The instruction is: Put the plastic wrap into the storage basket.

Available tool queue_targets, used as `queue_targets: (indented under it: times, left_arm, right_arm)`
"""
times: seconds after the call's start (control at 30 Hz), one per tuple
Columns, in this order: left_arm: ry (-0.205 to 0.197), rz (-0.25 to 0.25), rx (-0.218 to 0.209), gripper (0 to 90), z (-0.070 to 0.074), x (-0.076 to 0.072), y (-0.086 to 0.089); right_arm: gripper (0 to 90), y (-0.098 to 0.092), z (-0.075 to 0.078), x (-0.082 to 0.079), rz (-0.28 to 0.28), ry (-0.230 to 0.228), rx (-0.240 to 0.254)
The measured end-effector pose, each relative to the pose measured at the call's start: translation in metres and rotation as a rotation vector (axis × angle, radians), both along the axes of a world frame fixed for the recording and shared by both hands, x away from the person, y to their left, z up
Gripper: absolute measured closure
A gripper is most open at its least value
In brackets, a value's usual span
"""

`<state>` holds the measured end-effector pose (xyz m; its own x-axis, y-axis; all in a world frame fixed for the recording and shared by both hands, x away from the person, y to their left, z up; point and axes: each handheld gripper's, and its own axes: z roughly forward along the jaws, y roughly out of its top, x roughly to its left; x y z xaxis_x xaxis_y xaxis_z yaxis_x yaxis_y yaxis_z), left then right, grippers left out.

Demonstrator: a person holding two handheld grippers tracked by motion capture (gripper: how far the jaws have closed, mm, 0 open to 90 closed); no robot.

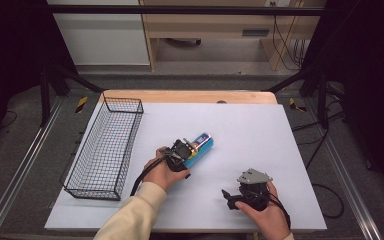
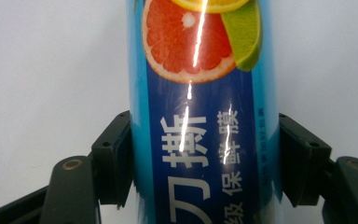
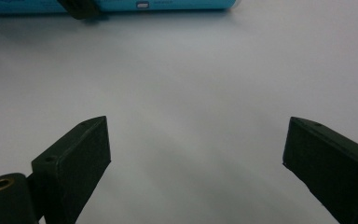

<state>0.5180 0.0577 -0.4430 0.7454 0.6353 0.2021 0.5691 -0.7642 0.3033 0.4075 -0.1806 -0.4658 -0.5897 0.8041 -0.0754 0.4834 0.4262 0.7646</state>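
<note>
I've got the left gripper (image 1: 189, 151) clamped on the blue cling-film box (image 1: 202, 146), pads tight on both long sides. Box lies mid-table on the white sheet (image 1: 260, 130), long axis running near-left to far-right, straight out ahead of the jaws. Wire basket (image 1: 105, 150) sits to the left, well apart, w/ its long side running near to far. I judge the next move is a lift & swing left. Right gripper (image 3: 196, 154) rests near-right, jaws wide apart, nothing between them; left hand is much closer.
</note>
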Motion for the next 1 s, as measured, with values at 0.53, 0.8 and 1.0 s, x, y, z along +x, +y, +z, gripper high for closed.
queue_targets:
  times: [0.53,0.8,1.0]
  left_arm:
    - [-0.037,0.000,0.032,31.8,0.006,-0.003,0.003]
    - [-0.058,0.007,0.035,31.8,0.014,-0.006,0.004]
    - [-0.082,0.005,0.050,31.9,0.027,-0.009,0.004]
  right_arm:
    - [7.9,0.000,0.000,0.000,0.002,-0.005,0.000]
    - [7.9,0.000,0.001,0.000,0.005,-0.004,0.002]
    - [7.9,0.000,0.001,0.000,0.007,-0.010,0.002]
